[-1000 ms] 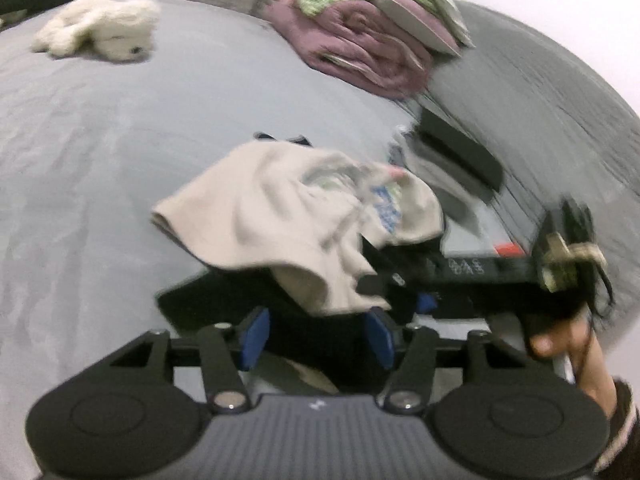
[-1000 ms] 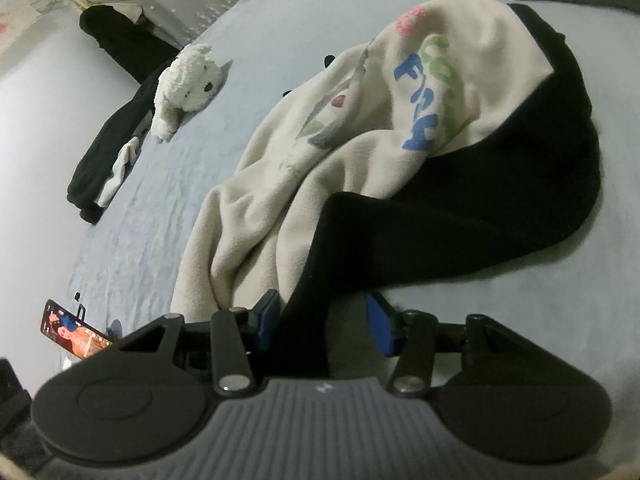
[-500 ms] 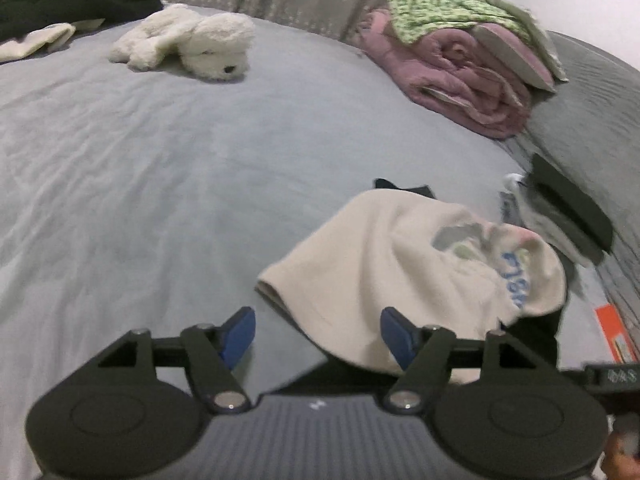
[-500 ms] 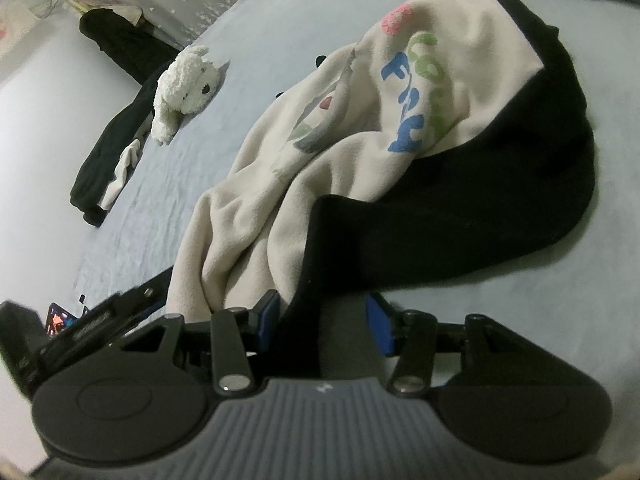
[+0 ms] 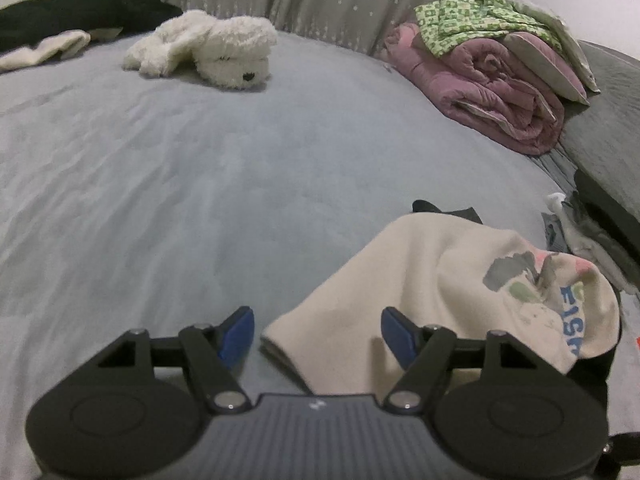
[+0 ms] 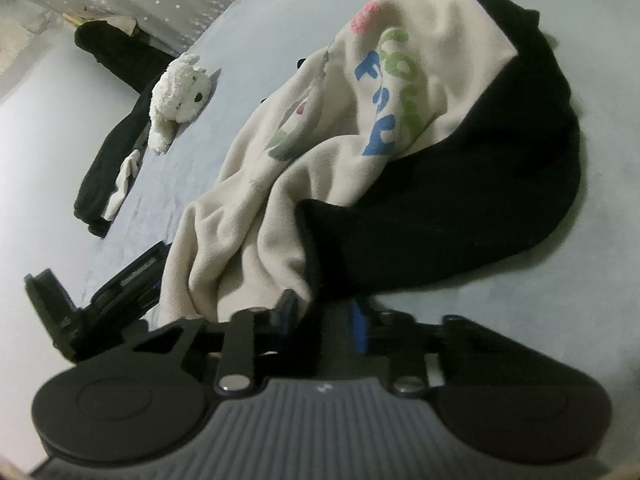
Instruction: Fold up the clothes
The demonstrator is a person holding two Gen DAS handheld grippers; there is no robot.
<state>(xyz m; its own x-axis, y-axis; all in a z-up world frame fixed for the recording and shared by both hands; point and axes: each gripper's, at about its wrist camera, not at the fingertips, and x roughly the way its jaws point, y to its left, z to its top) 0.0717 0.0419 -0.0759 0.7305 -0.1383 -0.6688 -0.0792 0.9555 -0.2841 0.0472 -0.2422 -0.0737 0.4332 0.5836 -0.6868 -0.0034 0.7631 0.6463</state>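
Right claw [image 6: 322, 316] pinches the cream-and-black fleece sweatshirt [image 6: 360, 140] at six o'clock; left claw [image 5: 316, 332] gapes wide, empty, on the grey bed [image 5: 200, 168].

We see a soft matt fleece sweatshirt [image 6: 328, 184] on a smooth grey bedsheet [image 5: 200, 168], a fluffy plush toy [image 5: 216, 50] at the far left, and matt black plastic gripper bodies

Dim, flat indoor light w/ bluish cast in both views. Soft shadow is cast under the sweatshirt [image 6: 360, 128] ahead of the right gripper [image 6: 322, 314]. Strong fisheye bending at edges; corners vignetted. Slight blur, grain throughout.
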